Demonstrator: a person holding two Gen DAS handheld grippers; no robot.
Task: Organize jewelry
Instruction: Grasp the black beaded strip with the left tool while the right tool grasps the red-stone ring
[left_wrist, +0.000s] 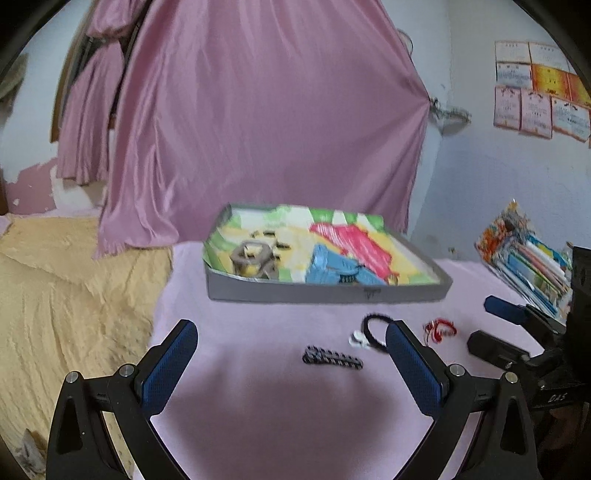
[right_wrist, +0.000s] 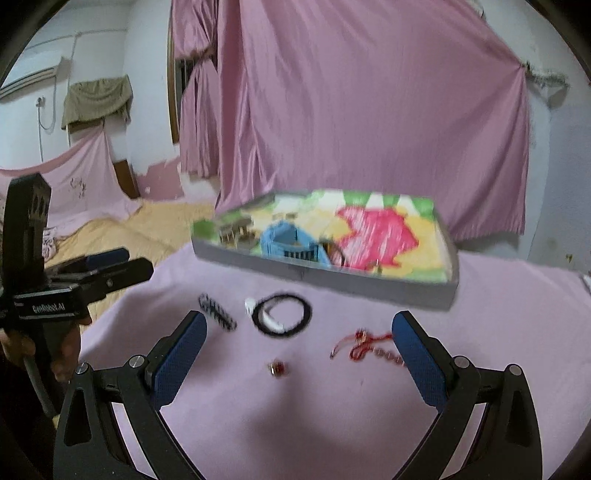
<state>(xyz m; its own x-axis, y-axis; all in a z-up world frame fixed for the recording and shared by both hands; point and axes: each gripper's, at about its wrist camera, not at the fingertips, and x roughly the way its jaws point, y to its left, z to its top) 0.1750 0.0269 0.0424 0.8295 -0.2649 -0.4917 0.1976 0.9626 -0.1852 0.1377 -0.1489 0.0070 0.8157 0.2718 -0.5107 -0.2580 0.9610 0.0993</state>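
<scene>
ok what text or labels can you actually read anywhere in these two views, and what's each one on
"GenRobot.AI" on the black body of the left tool, seen in the right wrist view.
"DAS", uncertain, faint marking on the body of the right tool, seen in the left wrist view.
Papers on the wall: printed, too small and blurred to read.
Small mark on the tray's front wall: blurred, unreadable.
Packets on the right: print unreadable.

Wide-spread left gripper (left_wrist: 291, 334) fingers (left_wrist: 168, 363) above beaded bracelet (left_wrist: 332, 357), grey tray (left_wrist: 325, 291) beyond.
</scene>
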